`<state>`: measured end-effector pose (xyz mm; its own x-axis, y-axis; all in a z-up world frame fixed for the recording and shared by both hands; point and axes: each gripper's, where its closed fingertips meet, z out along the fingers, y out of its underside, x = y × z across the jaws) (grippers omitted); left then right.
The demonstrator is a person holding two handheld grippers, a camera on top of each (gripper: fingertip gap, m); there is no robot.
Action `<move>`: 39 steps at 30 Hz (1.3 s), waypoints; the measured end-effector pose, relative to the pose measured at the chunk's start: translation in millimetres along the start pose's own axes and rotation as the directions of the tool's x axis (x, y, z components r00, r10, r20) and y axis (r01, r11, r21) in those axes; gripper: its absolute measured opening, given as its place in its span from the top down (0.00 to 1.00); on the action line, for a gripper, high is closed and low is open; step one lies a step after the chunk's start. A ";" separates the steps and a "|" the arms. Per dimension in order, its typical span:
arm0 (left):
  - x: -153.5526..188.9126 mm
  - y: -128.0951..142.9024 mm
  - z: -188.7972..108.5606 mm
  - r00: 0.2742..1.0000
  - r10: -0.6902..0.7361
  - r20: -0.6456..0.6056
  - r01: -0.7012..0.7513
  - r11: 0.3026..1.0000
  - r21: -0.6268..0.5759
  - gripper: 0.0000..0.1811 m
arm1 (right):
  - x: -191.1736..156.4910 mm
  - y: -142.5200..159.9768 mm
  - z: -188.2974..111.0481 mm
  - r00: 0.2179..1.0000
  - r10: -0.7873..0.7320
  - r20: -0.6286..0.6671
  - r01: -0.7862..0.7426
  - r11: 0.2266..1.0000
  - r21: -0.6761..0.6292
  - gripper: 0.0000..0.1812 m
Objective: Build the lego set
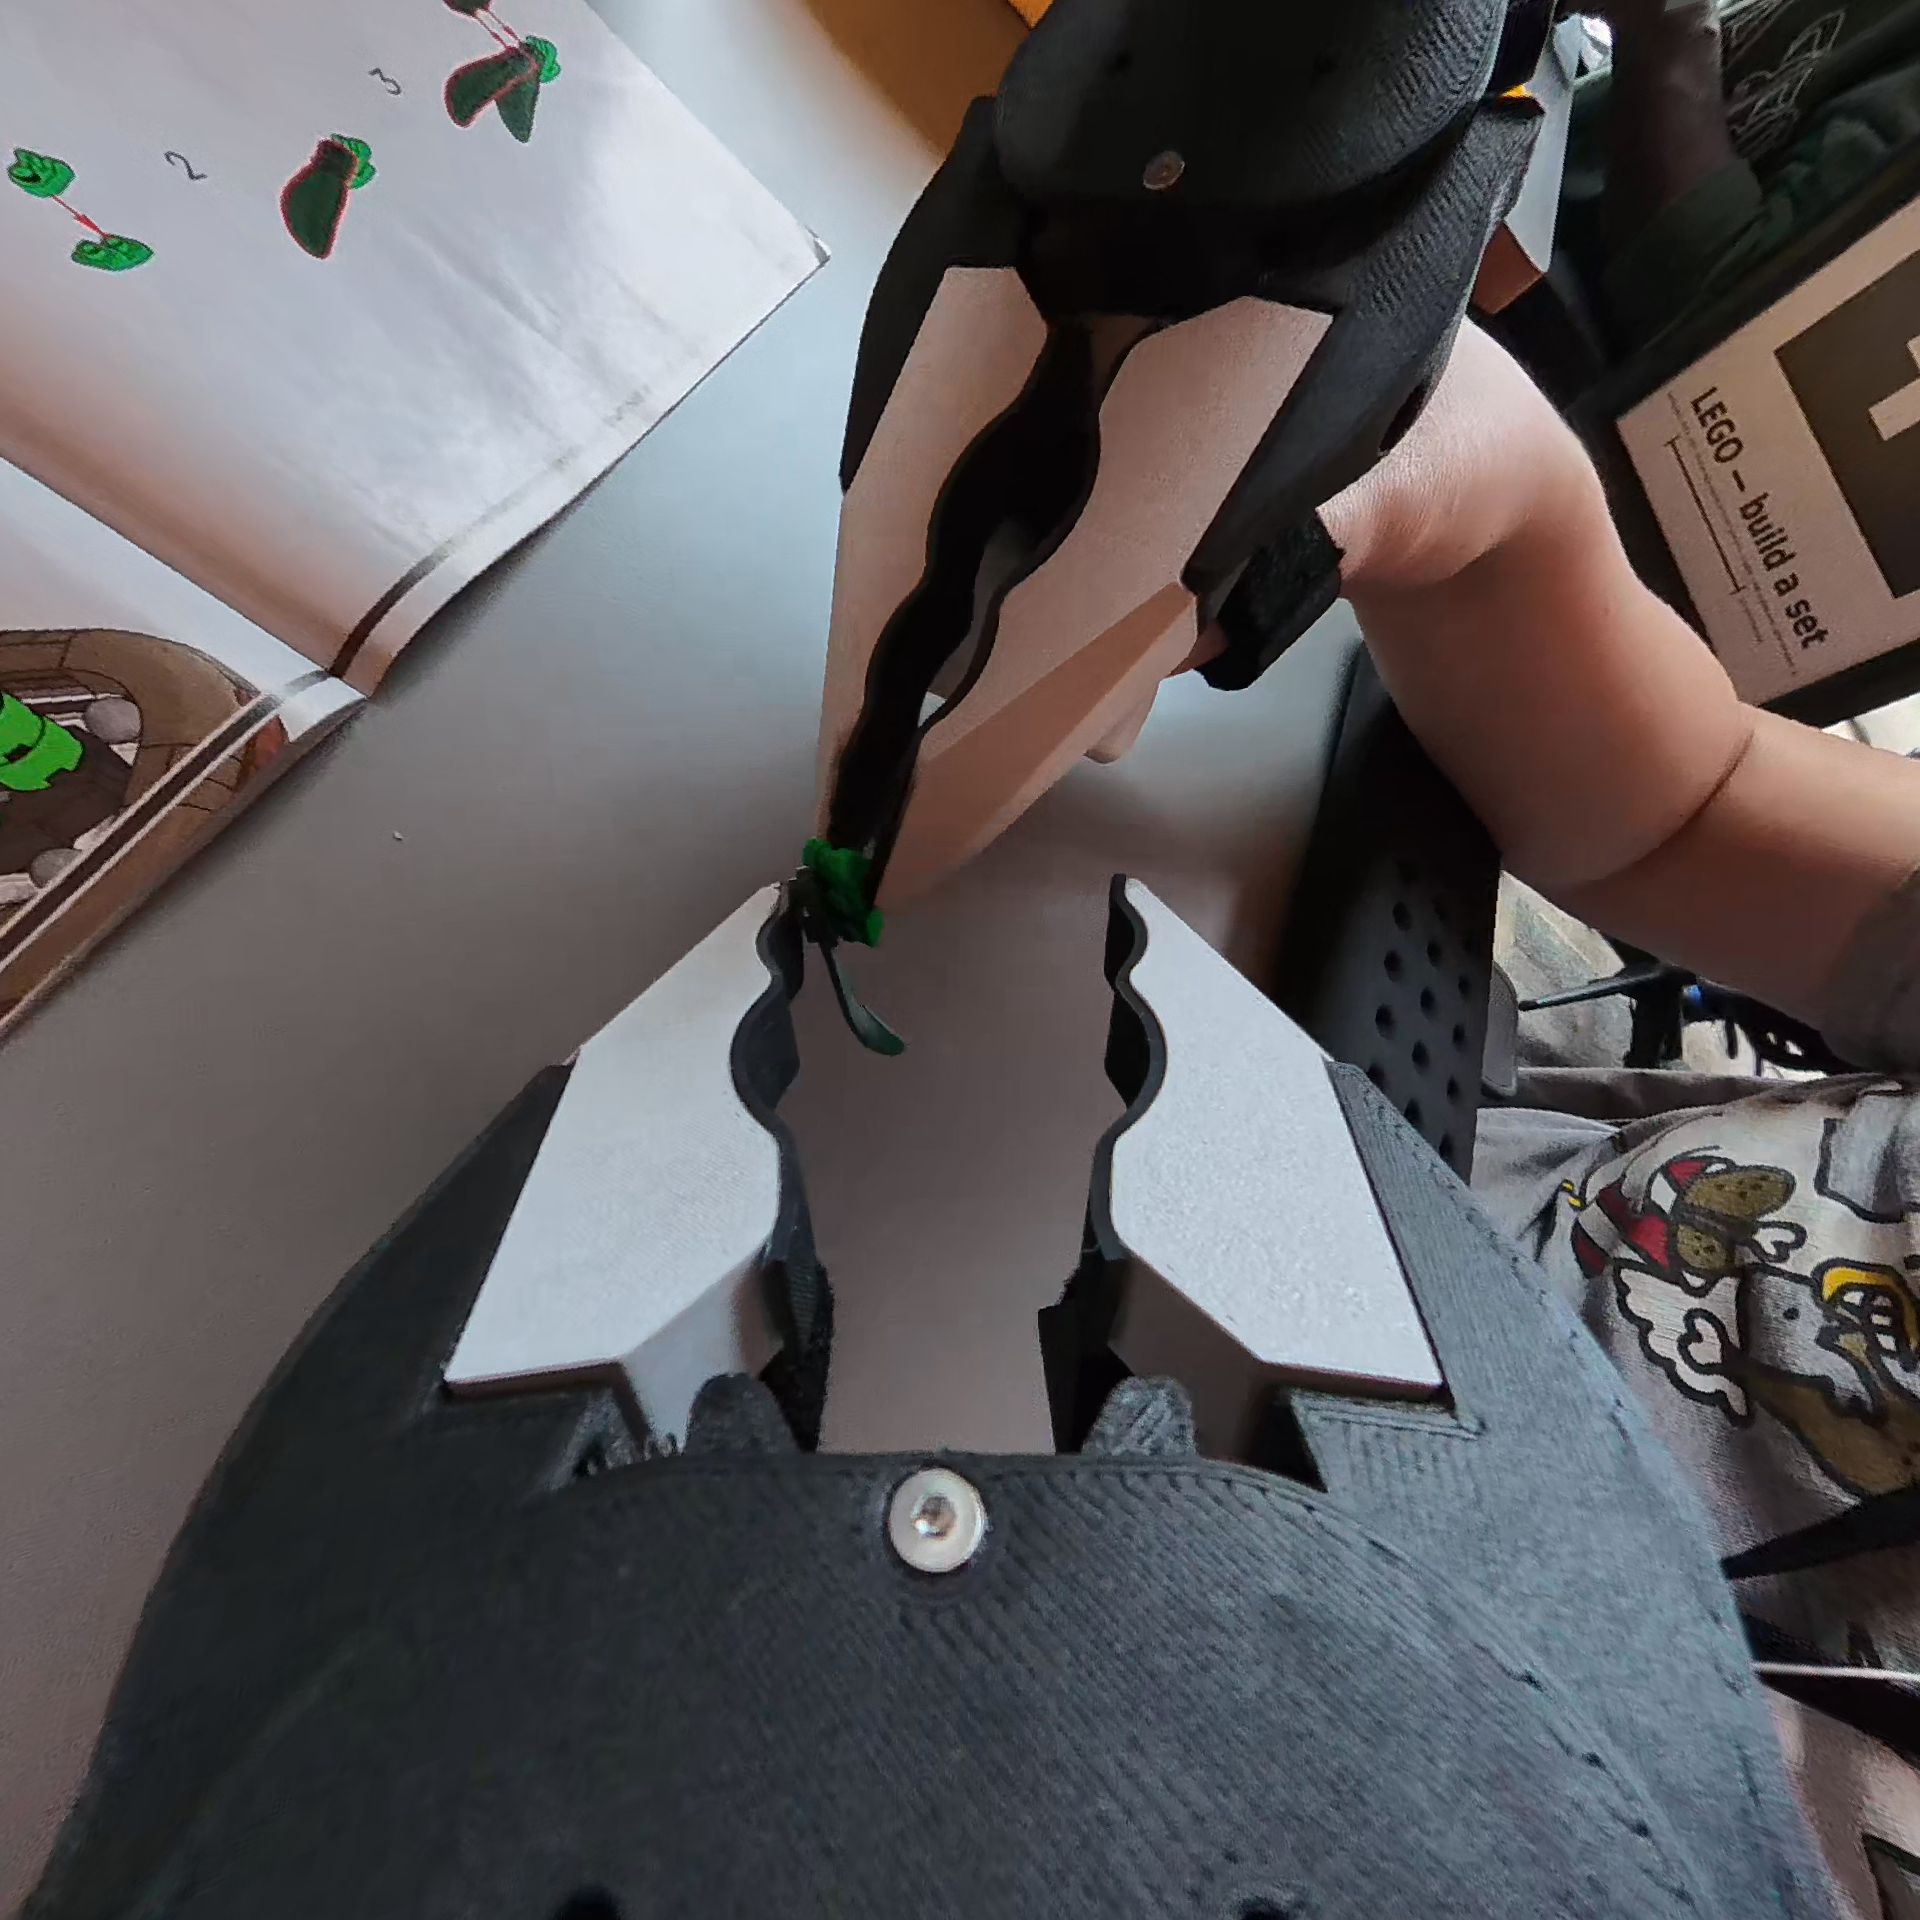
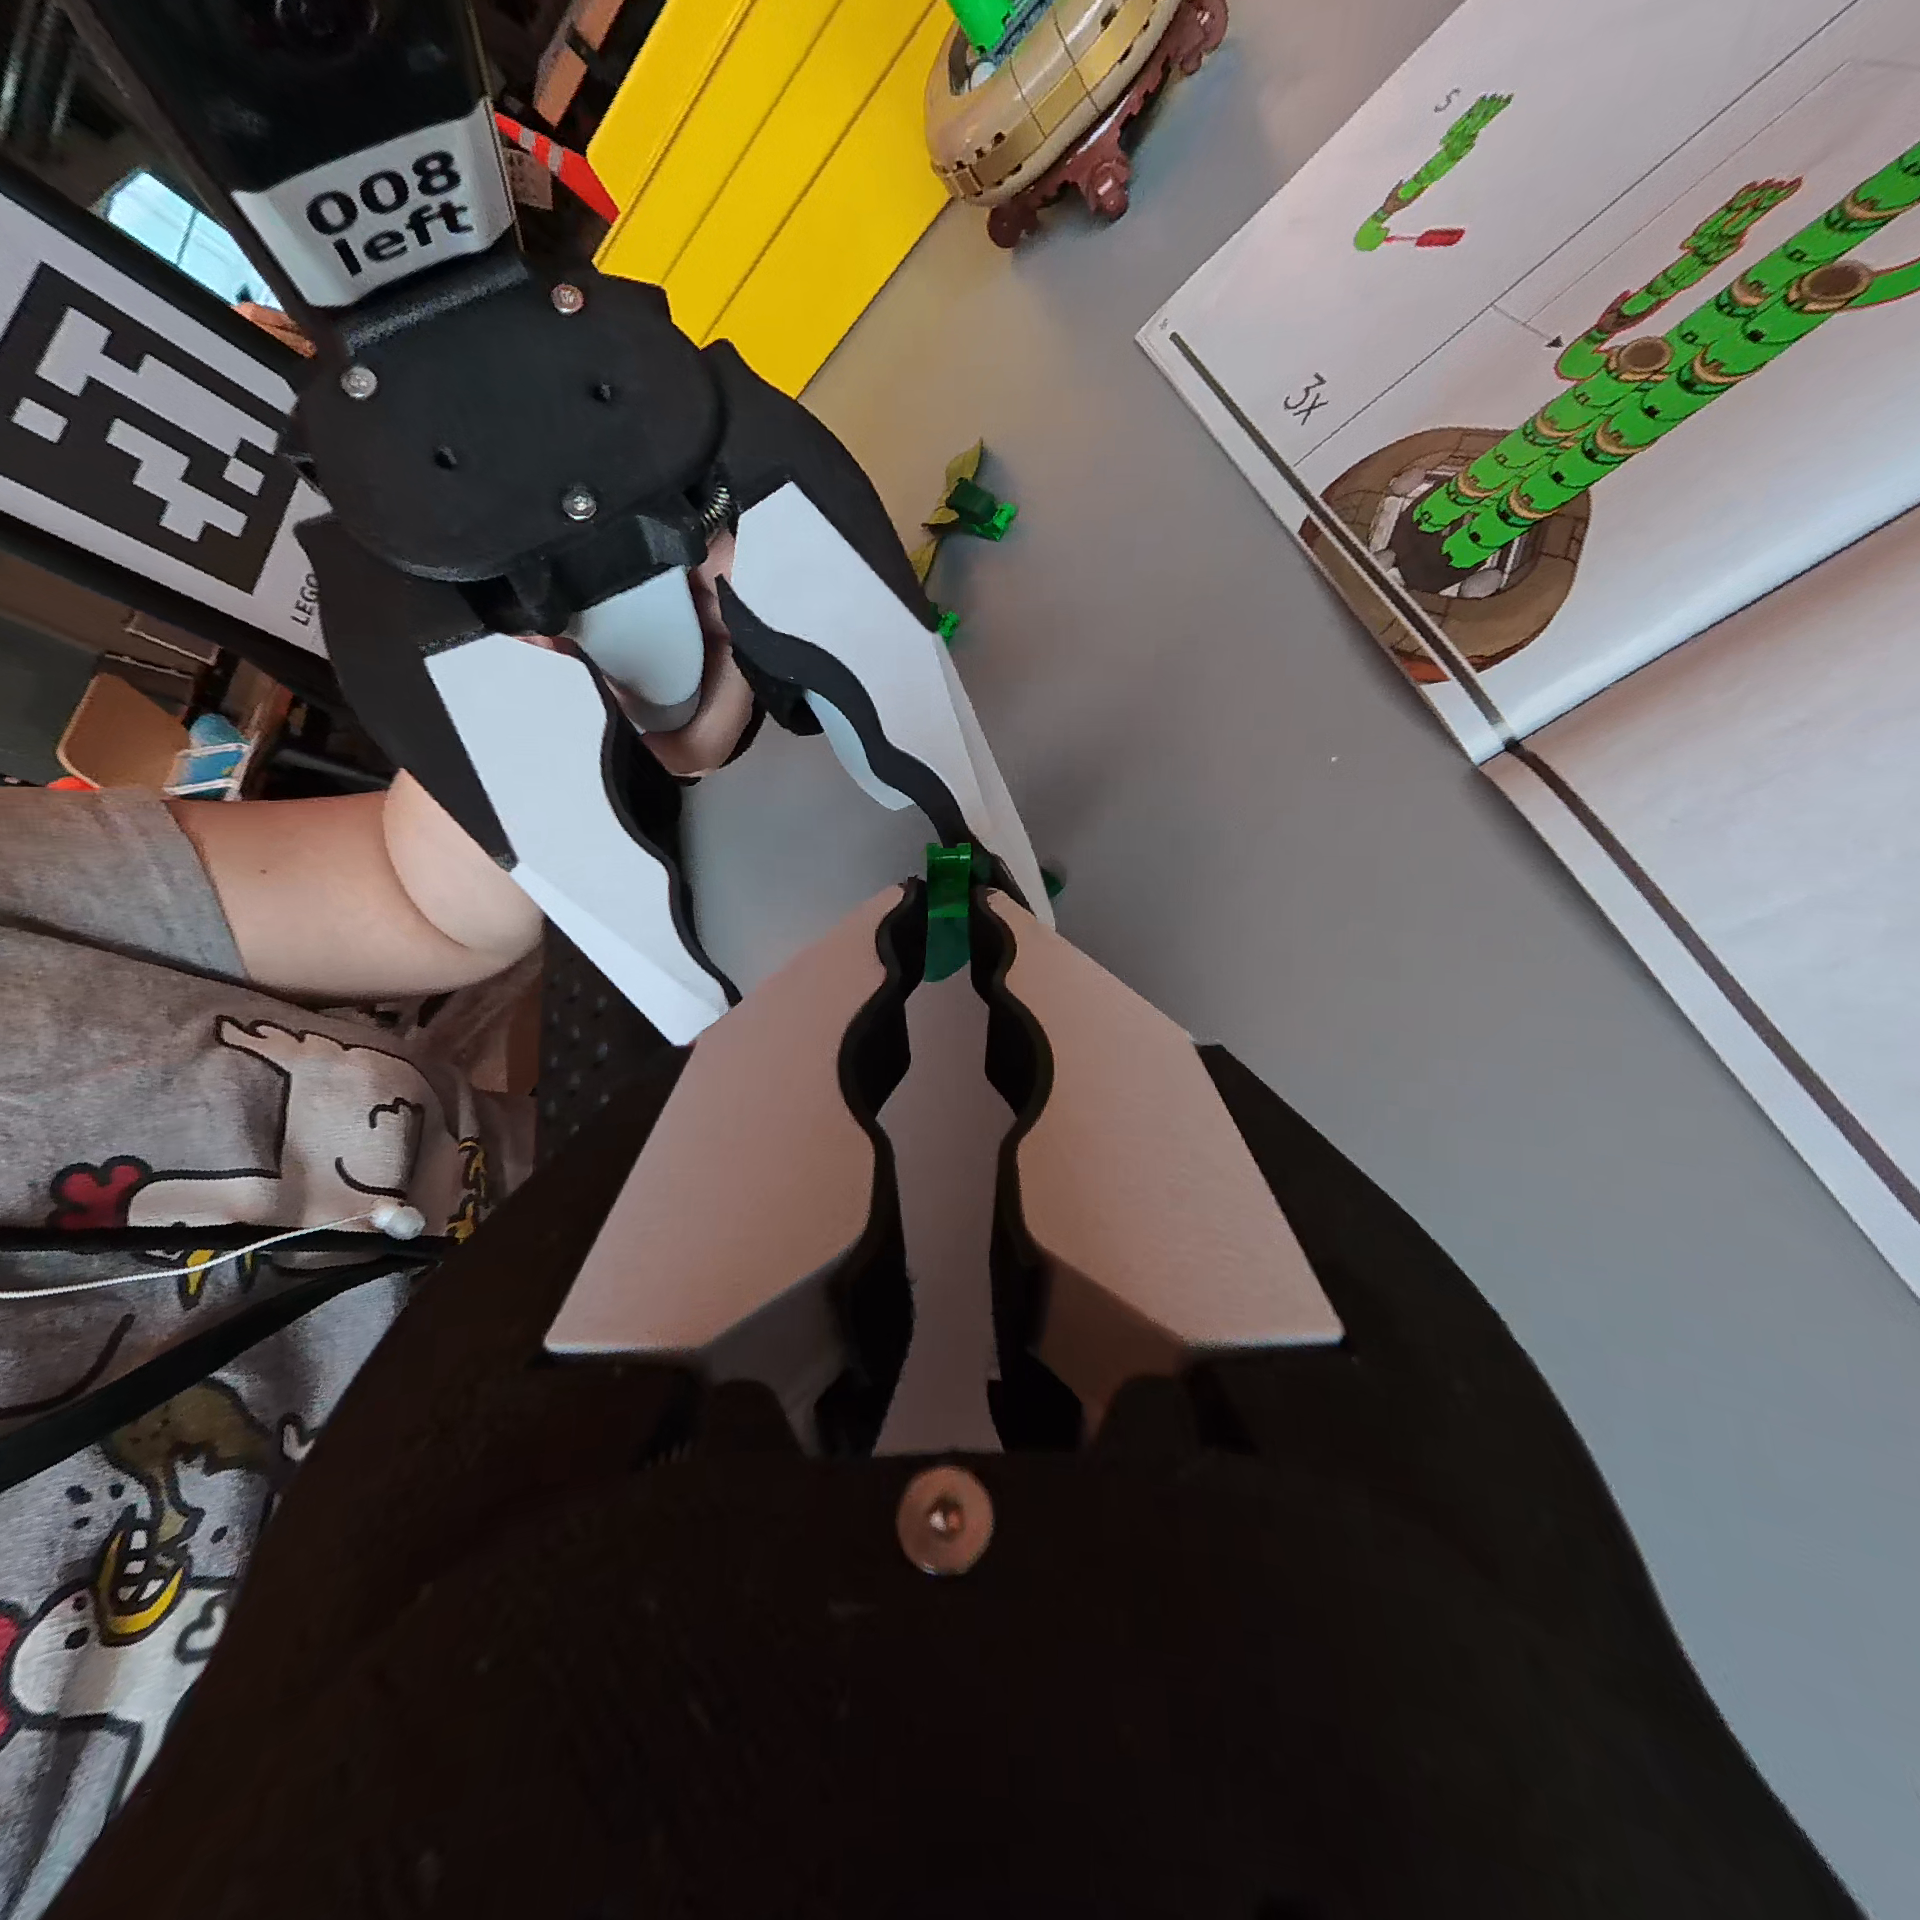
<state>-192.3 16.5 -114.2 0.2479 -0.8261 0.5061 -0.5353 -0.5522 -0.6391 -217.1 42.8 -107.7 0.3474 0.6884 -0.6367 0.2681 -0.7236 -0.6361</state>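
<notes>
Right gripper (image 2: 943,914) clamps our green piece (image 2: 945,904), its leaf trailing toward six o'clock; our left gripper (image 1: 951,904) gapes unclenched, one fingertip touching it at eleven o'clock, above the table (image 1: 520,831).

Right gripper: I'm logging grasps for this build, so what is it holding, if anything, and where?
The right gripper is shut on a small green leaf piece, pinched at its fingertips around the studded end. The left gripper is open.

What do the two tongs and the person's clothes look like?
Both tongs have rough black printed bodies with silver screws and wavy black pads. The left tongs have light grey fingers; the right tongs have pinkish-beige ones. The person wears a grey cartoon-print shirt with short sleeves.
</notes>
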 end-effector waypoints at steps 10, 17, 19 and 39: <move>3.3 -14.9 -2.0 0.996 0.049 0.068 -0.054 0.995 0.081 0.62 | 2.4 -11.0 -8.9 0.999 -0.022 -0.035 0.024 0.998 0.064 0.97; -1.6 -20.3 1.3 0.971 0.113 0.213 -0.135 0.987 0.091 0.59 | 5.1 -17.9 -12.7 0.998 -0.042 -0.054 0.048 0.993 0.105 0.97; -1.8 -22.1 2.2 0.970 0.100 0.221 -0.125 0.987 0.105 0.58 | 6.6 -19.3 -12.9 0.997 -0.042 -0.059 0.048 0.992 0.114 0.97; -19.2 -29.9 -0.1 0.898 0.107 0.426 -0.181 0.974 0.136 0.51 | 12.7 -36.7 -6.4 0.992 -0.041 -0.117 0.069 0.966 0.248 0.97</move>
<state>-181.1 48.9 -104.8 0.5092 -0.8493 0.1397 -0.4563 -0.4040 -0.7928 -216.8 77.8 -89.6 0.4388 0.7070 -0.5546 0.0606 -0.6390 -0.7668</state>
